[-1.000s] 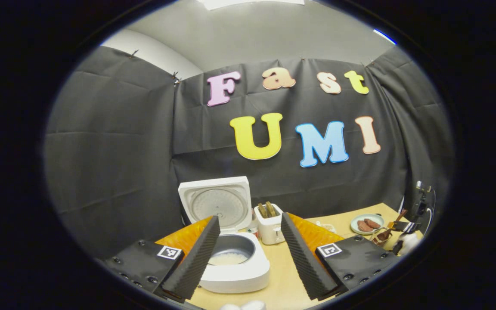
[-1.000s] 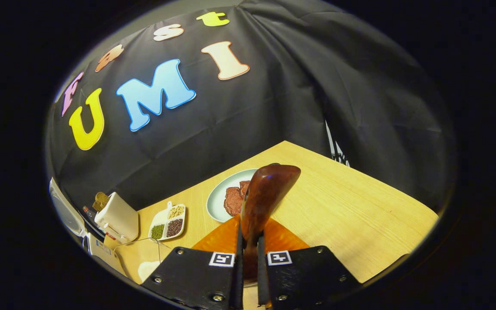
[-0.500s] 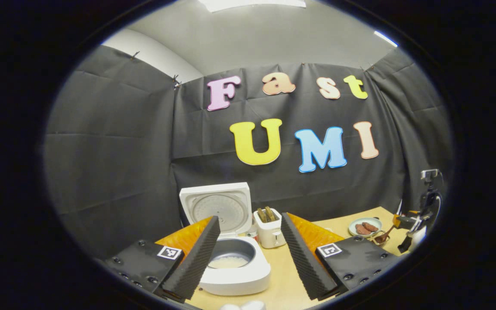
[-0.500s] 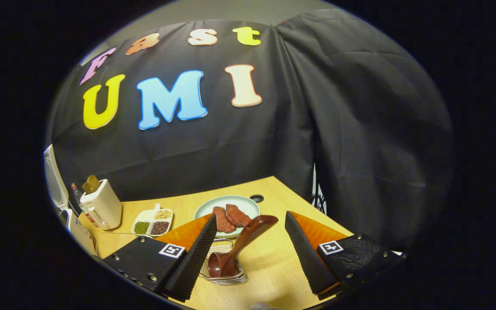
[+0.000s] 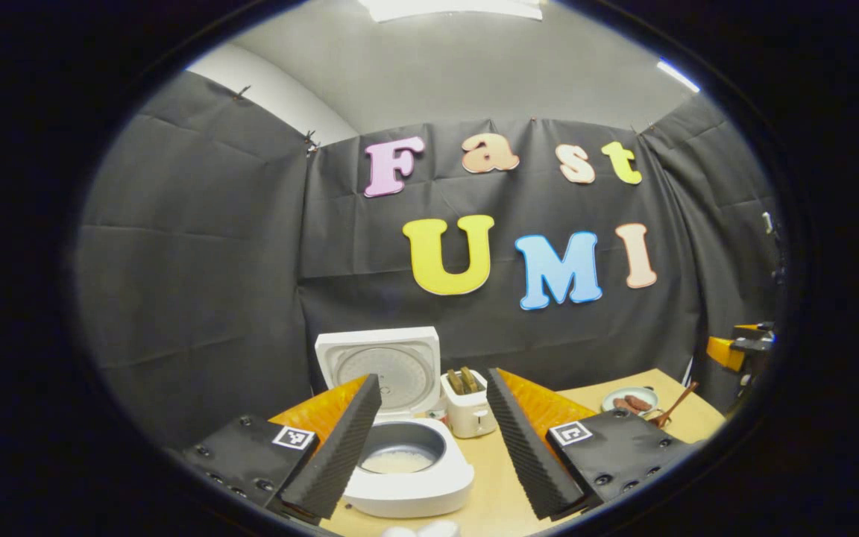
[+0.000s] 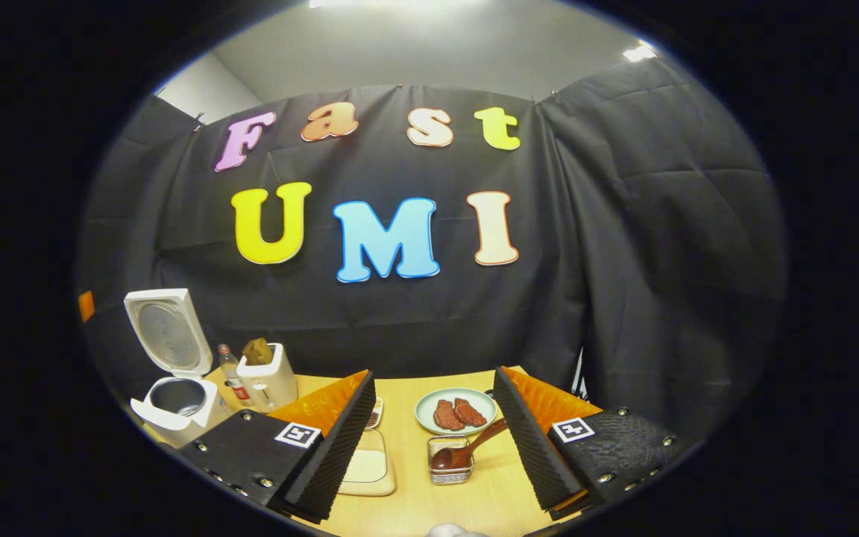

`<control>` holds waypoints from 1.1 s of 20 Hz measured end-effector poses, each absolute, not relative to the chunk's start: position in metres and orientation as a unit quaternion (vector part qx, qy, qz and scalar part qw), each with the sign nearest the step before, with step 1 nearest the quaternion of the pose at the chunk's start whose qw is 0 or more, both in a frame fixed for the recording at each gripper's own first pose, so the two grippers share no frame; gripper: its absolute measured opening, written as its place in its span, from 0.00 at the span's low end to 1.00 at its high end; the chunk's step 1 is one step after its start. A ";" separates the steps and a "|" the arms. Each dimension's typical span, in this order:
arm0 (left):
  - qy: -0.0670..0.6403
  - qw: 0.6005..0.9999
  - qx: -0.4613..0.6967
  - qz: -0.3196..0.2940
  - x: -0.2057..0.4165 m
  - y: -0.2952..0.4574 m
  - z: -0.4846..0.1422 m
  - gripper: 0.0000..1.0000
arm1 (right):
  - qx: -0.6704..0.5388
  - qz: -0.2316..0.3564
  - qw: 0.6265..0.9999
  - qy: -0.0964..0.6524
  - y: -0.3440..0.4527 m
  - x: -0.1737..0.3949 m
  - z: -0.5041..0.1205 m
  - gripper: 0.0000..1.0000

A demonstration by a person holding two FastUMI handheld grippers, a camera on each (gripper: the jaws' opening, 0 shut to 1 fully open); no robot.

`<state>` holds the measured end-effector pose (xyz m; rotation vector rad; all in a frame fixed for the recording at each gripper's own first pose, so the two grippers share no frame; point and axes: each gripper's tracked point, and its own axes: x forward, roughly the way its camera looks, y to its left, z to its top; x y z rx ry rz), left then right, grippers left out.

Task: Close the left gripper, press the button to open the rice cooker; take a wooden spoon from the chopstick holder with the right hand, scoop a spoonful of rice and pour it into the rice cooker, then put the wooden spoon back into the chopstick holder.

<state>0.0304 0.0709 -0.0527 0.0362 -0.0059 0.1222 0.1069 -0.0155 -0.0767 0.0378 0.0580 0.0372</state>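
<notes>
In the holder (image 6: 450,470) on the table (image 6: 429,500) lies the spoon (image 6: 467,451), bowl down; the right gripper (image 6: 433,440), clenched on it a second ago, is now released and drawn back; the left gripper (image 5: 433,440) hangs open too; the cooker (image 5: 408,466) stands open, rice inside; task looks done; plate (image 6: 455,412), toaster (image 6: 269,380) nearby, nothing obstructing.

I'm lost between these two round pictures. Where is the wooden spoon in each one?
Left gripper view: the wooden spoon is small at the far right, leaning beside the plate of meat.
Right gripper view: the spoon is low in the middle, bowl down in the wire holder, between the fingers.
Shared landmark: the open rice cooker.
</notes>
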 end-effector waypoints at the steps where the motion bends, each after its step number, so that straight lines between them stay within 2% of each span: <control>1: -0.003 0.998 0.015 0.063 0.032 0.075 -0.048 1.00 | 0.012 0.026 0.999 0.025 -0.010 0.095 -0.068 0.97; 7: -0.017 0.996 -0.003 0.082 0.064 0.108 -0.010 1.00 | 0.016 0.055 0.998 0.026 0.022 0.053 -0.044 0.97; 10: -0.018 0.995 -0.001 0.096 0.095 0.127 0.014 1.00 | 0.009 0.062 0.998 0.030 0.032 0.054 -0.044 0.97; 12: -0.020 0.995 0.000 0.101 0.121 0.137 0.029 0.96 | 0.008 0.064 0.997 0.034 0.035 0.056 -0.044 0.97; 13: -0.017 0.995 -0.004 0.100 0.133 0.140 0.034 0.99 | 0.010 0.062 0.997 0.038 0.038 0.058 -0.046 0.97; 14: -0.014 0.995 -0.007 0.099 0.148 0.144 0.037 0.97 | 0.011 0.064 0.997 0.042 0.038 0.059 -0.049 0.97; 18: 0.003 0.994 0.005 0.106 0.208 0.161 0.044 0.99 | 0.007 0.069 0.996 0.060 0.044 0.065 -0.056 0.97; 22: 0.041 0.992 -0.006 0.117 0.270 0.180 0.024 0.96 | -0.005 0.063 0.995 0.072 0.043 0.070 -0.063 0.97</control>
